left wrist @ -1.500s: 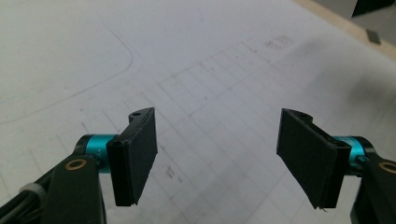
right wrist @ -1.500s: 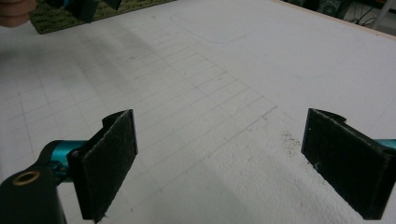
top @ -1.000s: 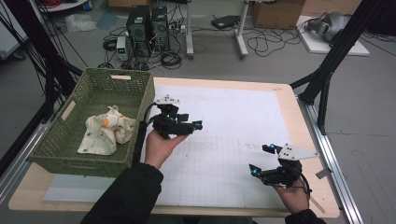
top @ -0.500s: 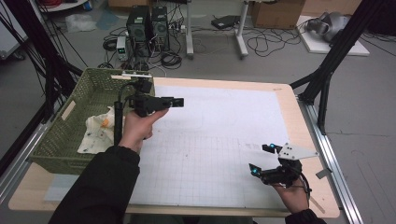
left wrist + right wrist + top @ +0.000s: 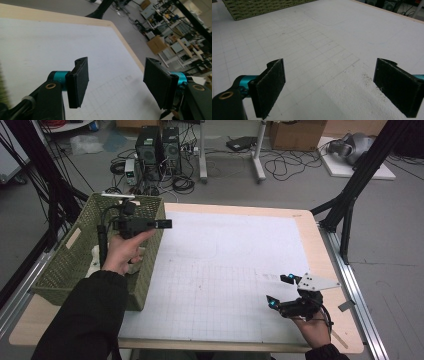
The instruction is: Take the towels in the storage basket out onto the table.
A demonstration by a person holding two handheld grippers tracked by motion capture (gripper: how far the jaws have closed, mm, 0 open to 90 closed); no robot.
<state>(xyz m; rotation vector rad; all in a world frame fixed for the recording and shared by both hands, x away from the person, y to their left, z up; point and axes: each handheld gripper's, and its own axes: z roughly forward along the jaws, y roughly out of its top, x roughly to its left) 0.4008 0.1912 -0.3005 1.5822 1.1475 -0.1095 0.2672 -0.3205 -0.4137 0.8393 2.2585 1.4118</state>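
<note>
Sitting at the left edge of the counter [image 5: 240, 207]: green basket [image 5: 65, 265], with pale cloth [image 5: 95, 262] lying inside, partly hidden behind the forearm. Hovering over the basket's right rim now, having shifted leftward from over the white mat [image 5: 225, 270] beside the basket a second ago: left gripper [image 5: 162, 224], jaws closing slightly but gaping wide, gripping nothing. Resting far to the right of the basket, near the counter's front right corner, unmoved since earlier: right gripper [image 5: 280, 290], jaws spread wide, holding nothing.
</note>
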